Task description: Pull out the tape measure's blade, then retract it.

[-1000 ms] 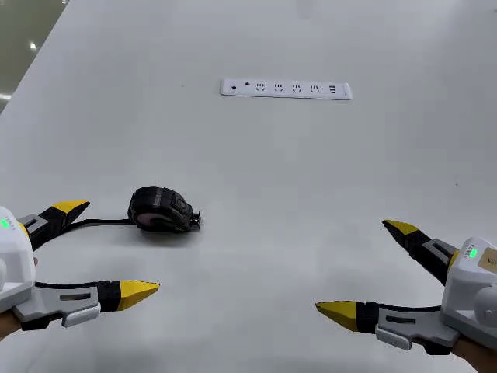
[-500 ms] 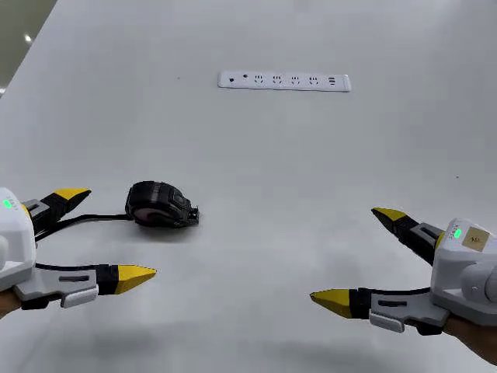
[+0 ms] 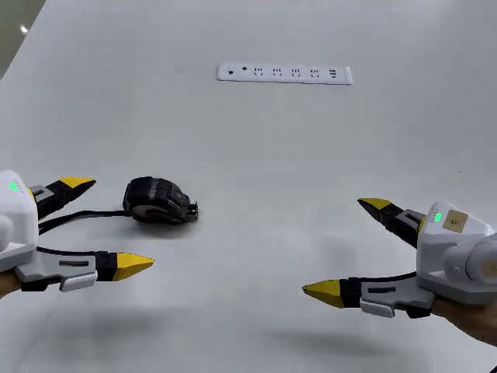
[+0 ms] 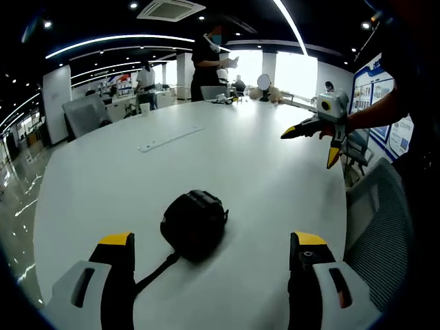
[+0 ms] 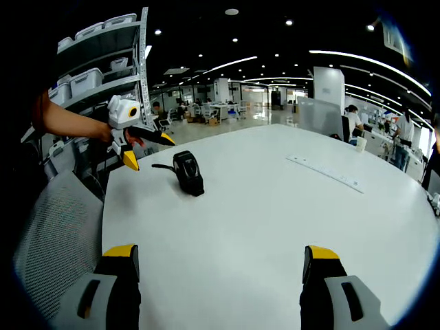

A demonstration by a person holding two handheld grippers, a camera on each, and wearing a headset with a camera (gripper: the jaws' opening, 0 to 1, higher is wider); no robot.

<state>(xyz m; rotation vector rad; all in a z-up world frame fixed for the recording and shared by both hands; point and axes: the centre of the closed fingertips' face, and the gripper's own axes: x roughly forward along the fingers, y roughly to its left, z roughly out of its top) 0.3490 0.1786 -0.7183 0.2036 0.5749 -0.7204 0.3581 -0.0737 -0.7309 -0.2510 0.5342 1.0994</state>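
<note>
A black tape measure (image 3: 158, 201) lies on the white table (image 3: 264, 155), its hook end facing right and a black strap trailing left. My left gripper (image 3: 109, 224) is open just left of it, and its upper jaw sits over the strap. In the left gripper view the tape measure (image 4: 194, 224) lies a short way ahead between the open jaws of the left gripper (image 4: 210, 242). My right gripper (image 3: 349, 247) hovers open at the lower right, well apart from the case. From the right gripper (image 5: 218, 253) the tape measure (image 5: 188, 172) is small and far off.
A white power strip (image 3: 284, 74) lies flat at the far middle of the table. In the right gripper view a grey mesh chair (image 5: 51, 227) stands at the table's edge. People (image 4: 213, 55) stand at desks beyond the table in the left gripper view.
The right gripper has moved left and a little up, toward the table's middle. The left gripper has edged slightly closer to the tape measure. The tape measure lies where it was.
</note>
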